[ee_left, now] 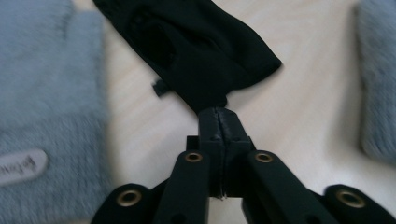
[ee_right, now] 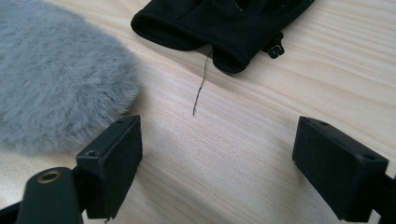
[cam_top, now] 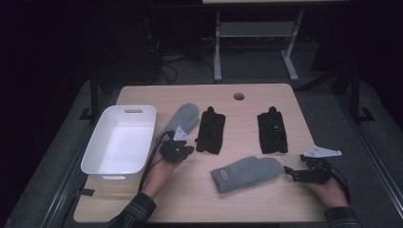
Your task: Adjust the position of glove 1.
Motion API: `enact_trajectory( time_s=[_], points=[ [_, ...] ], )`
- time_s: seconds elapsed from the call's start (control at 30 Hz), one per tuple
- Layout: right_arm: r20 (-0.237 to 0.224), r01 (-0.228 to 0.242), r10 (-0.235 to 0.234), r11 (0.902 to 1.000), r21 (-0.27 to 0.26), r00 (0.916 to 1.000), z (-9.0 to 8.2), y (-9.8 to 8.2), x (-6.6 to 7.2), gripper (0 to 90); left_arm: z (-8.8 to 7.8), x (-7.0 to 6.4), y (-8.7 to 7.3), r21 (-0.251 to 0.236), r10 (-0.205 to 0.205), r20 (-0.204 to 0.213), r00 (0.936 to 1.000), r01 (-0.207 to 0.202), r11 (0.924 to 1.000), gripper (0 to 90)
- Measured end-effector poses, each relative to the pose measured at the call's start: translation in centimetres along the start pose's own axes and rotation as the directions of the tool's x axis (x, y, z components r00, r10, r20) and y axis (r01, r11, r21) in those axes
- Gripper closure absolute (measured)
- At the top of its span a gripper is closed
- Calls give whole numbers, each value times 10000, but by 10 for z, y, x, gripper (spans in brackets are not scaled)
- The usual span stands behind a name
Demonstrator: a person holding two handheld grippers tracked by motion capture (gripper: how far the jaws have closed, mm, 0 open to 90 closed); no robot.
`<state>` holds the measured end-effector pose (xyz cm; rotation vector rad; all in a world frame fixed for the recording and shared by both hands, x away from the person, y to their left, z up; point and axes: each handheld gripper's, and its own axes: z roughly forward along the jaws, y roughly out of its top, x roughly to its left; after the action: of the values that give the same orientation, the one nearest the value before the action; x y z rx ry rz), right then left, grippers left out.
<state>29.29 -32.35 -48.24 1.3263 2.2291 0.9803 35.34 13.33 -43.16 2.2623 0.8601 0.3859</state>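
Bin – white, nothing inside – sits left of the left gripper, clamped on a black glove's cuff; right gripper gapes wide.

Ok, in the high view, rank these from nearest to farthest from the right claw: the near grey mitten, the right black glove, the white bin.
1. Near grey mitten, just left of the right claw.
2. Right black glove, behind it.
3. White bin, far left edge.

Left gripper jaws pinched tight on cuff edge of black glove, grey mitten just beside it on pale wooden table.
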Motion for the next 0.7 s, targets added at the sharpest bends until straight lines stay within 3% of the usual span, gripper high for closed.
enact_trajectory(
  time_s=[0.17, 0.3, 0.7],
  points=[
    [-18, -40, 40, 10000, -19, 10000, 0, 0, 0, 159, 5, 11, 19, -295, -465, -596, 9971, 448, 9986, 893],
    [-57, -73, 72, 10000, -46, 10000, 0, 0, -1, 159, 11, 26, 31, -397, -710, -1136, 9910, 668, 9970, 893],
    [-118, -124, 123, 9999, -98, 9999, -1, -1, -2, 159, 43, 63, 46, 190, -1105, -2340, 9659, 1182, 9928, 893]
  ],
)
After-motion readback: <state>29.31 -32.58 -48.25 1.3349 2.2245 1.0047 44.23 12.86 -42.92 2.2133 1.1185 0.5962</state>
